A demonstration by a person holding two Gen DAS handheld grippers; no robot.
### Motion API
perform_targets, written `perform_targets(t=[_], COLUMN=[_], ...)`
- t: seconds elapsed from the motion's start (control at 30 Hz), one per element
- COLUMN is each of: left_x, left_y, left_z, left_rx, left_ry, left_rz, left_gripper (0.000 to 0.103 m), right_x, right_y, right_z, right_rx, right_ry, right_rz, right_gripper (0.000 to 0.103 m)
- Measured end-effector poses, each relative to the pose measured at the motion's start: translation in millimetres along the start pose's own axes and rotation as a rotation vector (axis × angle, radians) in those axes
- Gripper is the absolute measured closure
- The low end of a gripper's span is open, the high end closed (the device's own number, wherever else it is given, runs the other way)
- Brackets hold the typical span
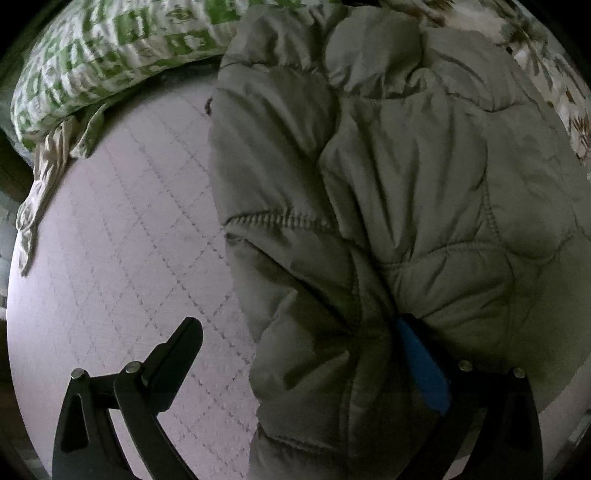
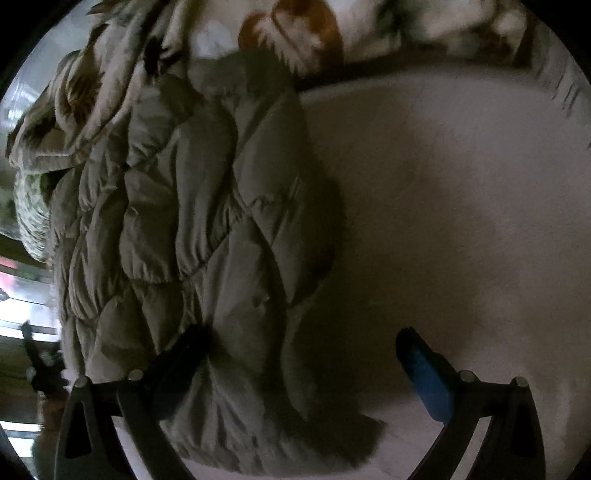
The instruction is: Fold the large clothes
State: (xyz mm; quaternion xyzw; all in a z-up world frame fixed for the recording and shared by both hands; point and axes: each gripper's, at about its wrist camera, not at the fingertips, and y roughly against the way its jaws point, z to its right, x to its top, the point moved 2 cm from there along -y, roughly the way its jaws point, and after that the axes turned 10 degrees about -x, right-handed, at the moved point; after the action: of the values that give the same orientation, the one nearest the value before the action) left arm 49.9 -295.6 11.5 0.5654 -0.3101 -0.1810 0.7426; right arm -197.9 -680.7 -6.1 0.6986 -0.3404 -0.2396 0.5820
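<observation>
A grey-olive quilted puffer jacket (image 1: 388, 184) lies crumpled on a pale quilted mattress (image 1: 122, 229). My left gripper (image 1: 297, 325) is open wide, pointing down over the jacket's left edge. Its bare finger is above the mattress, and its blue-padded finger (image 1: 421, 362) is sunk into a fold of the jacket. In the right wrist view the same jacket (image 2: 192, 221) fills the left half. My right gripper (image 2: 303, 336) is open wide astride the jacket's right edge, with one finger over the padding and the blue-padded finger (image 2: 424, 373) over the bare mattress (image 2: 461, 203).
A green-and-white patterned pillow (image 1: 92, 55) lies at the top left by the mattress edge, with a crumpled beige cloth (image 1: 48, 166) below it. A flowered blanket (image 2: 295, 33) is bunched behind the jacket. The mattress drops off at the left.
</observation>
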Motion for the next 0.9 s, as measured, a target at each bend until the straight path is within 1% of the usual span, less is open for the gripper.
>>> perform_targets(t=[0.07,0.1,0.2,0.27,0.33,0.37,0.4,0.43,0.5,0.53,0.57,0.6,0.63,0.67,0.7,0.73,0.77,0.8,0.9], left_x=[3,5,11,13,10,10,8,7,4,1,-2,-3,-4,-4,-4,-3,-1,0,-3], left_y=[-3,-4,-11,-12,-14,-14,-13,-13,-14,-15,-11,-6,-2,1,3,6,11,15,28], left_z=[3,5,11,16,19,19,18,18,17,13,14,18,28,39,45,48,48,47,47], left_rx=[0.007,0.007,0.01,0.01,0.008,0.007,0.006,0.005,-0.006,-0.025,-0.071,-0.092,-0.054,-0.016,0.008,0.018,0.015,0.008,0.007], left_ry=[-0.028,-0.033,-0.033,-0.027,-0.023,-0.024,-0.024,-0.021,-0.008,0.002,0.011,-0.004,-0.058,-0.107,-0.125,-0.128,-0.121,-0.111,-0.105], left_rz=[-0.002,-0.003,-0.005,-0.002,0.0,0.003,0.006,0.01,0.018,0.018,0.019,0.029,0.036,0.037,0.034,0.03,0.034,0.042,0.066], left_gripper=[0.0,0.0,0.0,0.0,0.0,0.0,0.0,0.0,0.001,0.004,0.021,0.033,0.039,0.049,0.057,0.06,0.066,0.07,0.074], right_x=[2,2,5,6,6,5,4,2,-1,-2,-2,-4,-6,-9,-10,-12,-14,-16,-21], right_y=[-23,-32,-37,-37,-35,-33,-28,-23,-17,-16,-14,-12,-7,-4,1,6,10,15,27], right_z=[5,8,1,-2,-7,-9,-13,-16,-23,-26,-28,-33,-38,-41,-46,-50,-54,-57,-58], right_rx=[0.078,0.106,0.078,0.058,0.036,0.039,0.068,0.101,0.061,0.048,0.039,0.032,0.018,0.007,-0.009,-0.025,-0.038,-0.047,-0.044], right_ry=[-0.059,-0.09,-0.036,-0.029,-0.012,-0.006,0.008,0.018,0.048,0.056,0.057,0.057,0.07,0.078,0.09,0.103,0.109,0.114,0.109], right_rz=[-0.07,-0.09,-0.098,-0.11,-0.098,-0.085,-0.06,-0.045,-0.017,-0.007,0.001,0.01,0.027,0.04,0.056,0.072,0.085,0.103,0.133], right_gripper=[0.0,0.0,0.0,0.0,0.001,0.006,0.025,0.036,0.041,0.042,0.045,0.049,0.052,0.058,0.062,0.064,0.066,0.068,0.072])
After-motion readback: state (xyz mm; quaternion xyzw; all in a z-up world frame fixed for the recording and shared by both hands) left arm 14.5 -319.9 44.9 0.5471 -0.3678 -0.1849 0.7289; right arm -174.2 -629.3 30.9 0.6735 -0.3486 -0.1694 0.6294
